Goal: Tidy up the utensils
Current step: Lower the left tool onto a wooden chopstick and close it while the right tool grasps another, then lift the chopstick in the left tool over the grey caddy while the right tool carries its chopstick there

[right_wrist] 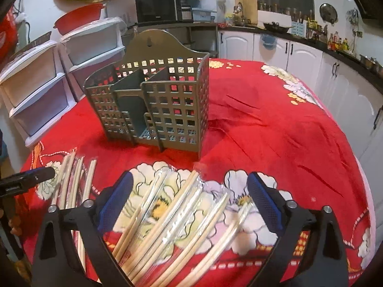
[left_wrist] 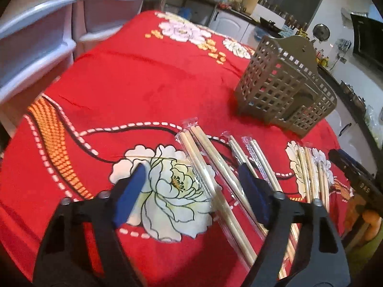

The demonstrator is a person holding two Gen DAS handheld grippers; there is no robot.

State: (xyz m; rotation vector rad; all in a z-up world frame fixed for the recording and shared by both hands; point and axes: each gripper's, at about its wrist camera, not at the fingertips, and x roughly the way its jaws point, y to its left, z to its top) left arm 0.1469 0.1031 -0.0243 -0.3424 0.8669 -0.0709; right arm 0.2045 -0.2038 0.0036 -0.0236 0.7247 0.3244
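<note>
Both grippers are held spread, nothing pinched. Wrapped chopsticks (right_wrist: 182,217) lie on the red tablecloth (right_wrist: 275,124) directly beneath the right gripper (right_wrist: 190,205), long axes toward 1 o'clock; the slotted utensil caddy (right_wrist: 153,105) stands at 11 o'clock. The left gripper (left_wrist: 191,191) is offset.

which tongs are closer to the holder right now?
Right, judging loosely. The right tongs face the utensil holder across the chopsticks; the left tongs sit farther off, angled.

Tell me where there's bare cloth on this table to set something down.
Free: the red tablecloth right of the utensil caddy, out to the table's edge, and the stretch left of it toward the plastic drawers. Crowded: the near edge, where wrapped chopsticks lie under both open grippers.
</note>
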